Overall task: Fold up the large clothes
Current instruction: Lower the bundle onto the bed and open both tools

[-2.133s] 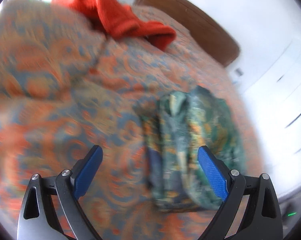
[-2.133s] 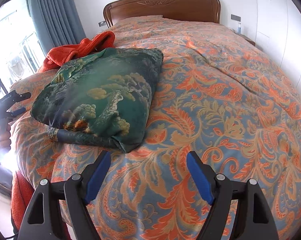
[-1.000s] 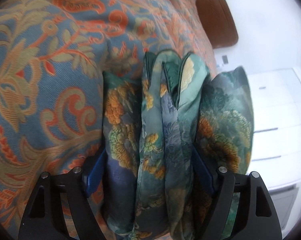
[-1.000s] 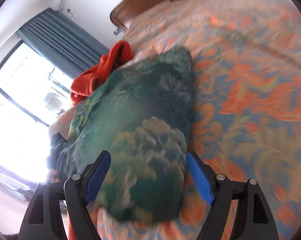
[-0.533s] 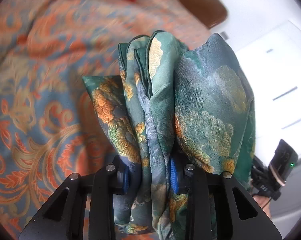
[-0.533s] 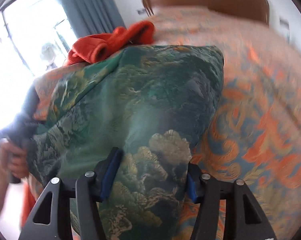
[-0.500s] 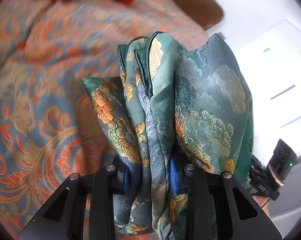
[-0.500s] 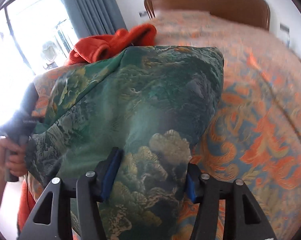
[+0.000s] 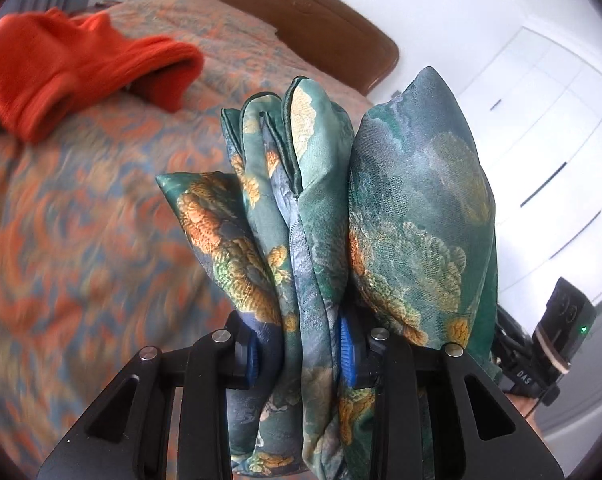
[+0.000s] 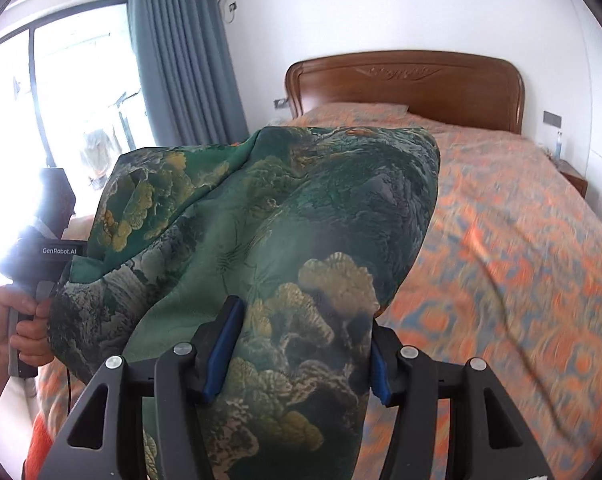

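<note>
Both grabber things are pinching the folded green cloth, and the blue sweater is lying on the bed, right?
Nearly. The sweater on the bed is orange, not blue, as the left wrist view shows. The left hand-held gripper and the right hand-held gripper are indeed both pinching the folded green cloth.

Window (image 10: 61, 100) glare, blurred bedspread (image 9: 81, 240), fisheye edges.

Left gripper (image 9: 301, 354) is clamped down tight, blue pads (image 9: 346, 356) squeezed close together on the folded green garment (image 9: 321, 208). Right gripper (image 10: 299, 354) is pinching a thicker bunch of it, jaws wider apart. Person's left hand (image 10: 19, 320) is wrapped around its handle, off to the right claw's left.
</note>
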`<state>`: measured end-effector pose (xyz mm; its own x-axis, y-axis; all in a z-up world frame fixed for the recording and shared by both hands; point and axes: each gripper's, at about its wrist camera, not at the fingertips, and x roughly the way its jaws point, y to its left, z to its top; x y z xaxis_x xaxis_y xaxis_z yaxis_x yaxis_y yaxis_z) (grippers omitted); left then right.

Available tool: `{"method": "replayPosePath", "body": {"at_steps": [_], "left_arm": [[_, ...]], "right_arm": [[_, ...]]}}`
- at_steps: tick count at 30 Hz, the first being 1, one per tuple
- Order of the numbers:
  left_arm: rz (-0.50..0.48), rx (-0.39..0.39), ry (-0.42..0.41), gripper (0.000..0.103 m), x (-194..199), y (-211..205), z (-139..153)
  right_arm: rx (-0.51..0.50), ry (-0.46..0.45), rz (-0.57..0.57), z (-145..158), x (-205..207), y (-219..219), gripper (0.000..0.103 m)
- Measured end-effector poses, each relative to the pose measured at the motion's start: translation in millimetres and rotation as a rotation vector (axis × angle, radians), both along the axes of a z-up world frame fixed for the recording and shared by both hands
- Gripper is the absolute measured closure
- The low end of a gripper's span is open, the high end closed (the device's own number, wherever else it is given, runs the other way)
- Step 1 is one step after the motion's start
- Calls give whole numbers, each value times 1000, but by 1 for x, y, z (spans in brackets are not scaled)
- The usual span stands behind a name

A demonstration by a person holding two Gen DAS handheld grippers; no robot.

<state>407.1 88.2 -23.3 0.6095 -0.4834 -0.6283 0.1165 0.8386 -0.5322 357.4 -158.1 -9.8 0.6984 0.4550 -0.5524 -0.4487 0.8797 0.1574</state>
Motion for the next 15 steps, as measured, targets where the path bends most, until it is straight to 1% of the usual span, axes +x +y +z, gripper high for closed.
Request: {"method": "replayPosePath", "body": {"at_steps": [3,4,5,6,7,8,9,10,11,12,13,14,15], "left_arm": [[8,33,10,72,40,-10,-9],[9,46,16,71,46,-13,-15],[11,60,24,65,53,-15,-24],[22,78,49,60,65,-15,-40],[47,95,98,51,76,-14,-62],[72,114,156,45,79,-12,-83],[89,141,213,45,82,-9,-105],[74,131,221,44,78,-5,-117],[61,108,200,39,72,0,-119],[59,88,162,36,59,6,-115],[65,92,125,31,47,11,-107],[71,114,80,26,31,13,-96],[80,154,18,23,11,14,-83]], "right_arm": [[7,3,-15,-6,39,-9,47],[10,15,-19,-11,52,-11,47],[12,27,-23,-17,62,-13,47],[17,52,-28,-29,77,-15,47],[25,80,-34,-39,88,-17,46],[36,122,-49,-53,100,-20,43],[52,208,-85,-78,117,-25,38],[53,277,-122,-96,127,-29,32],[78,329,-170,-115,133,-36,29],[149,325,-187,-121,130,-46,25],[229,311,-187,-121,124,-56,24],[272,305,-191,-119,118,-61,24],[313,287,-197,-111,105,-69,22]]}}
